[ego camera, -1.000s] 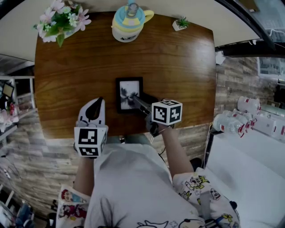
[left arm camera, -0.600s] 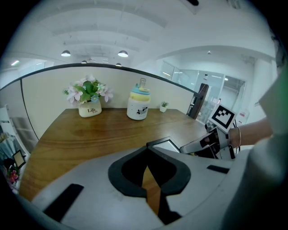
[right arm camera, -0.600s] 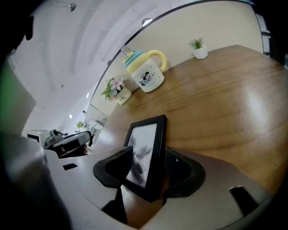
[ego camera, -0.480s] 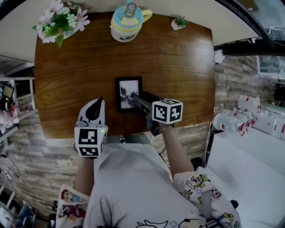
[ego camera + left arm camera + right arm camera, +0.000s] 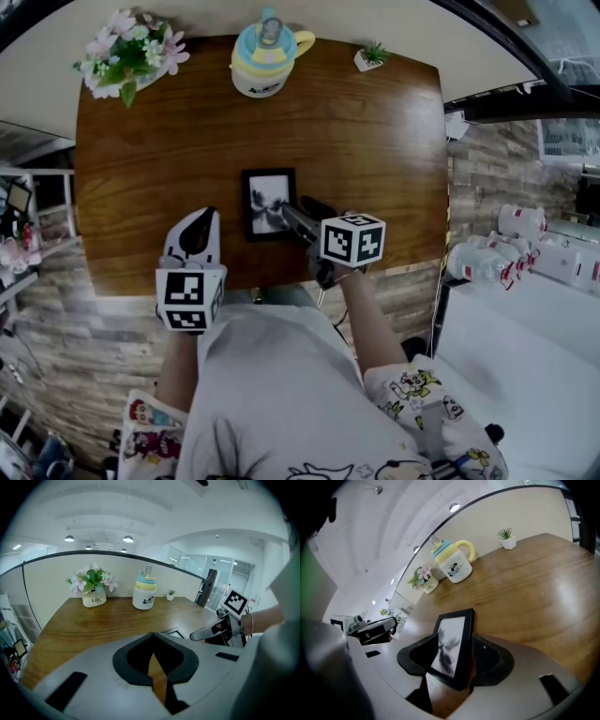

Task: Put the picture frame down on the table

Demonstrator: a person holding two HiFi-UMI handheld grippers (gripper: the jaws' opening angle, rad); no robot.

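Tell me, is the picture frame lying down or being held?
Held: the picture frame sits clamped between the right gripper's jaws. Whether it touches the table, cannot tell.

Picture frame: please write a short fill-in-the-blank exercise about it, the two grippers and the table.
The right gripper grips the ___.
The left gripper holds ___.
The mug stands between the flowers and a small potted ___.
Missing words: frame; nothing; plant.

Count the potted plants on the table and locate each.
2. The flower pot is at the table's far left corner; the small green plant near its far right corner. None seems hidden.
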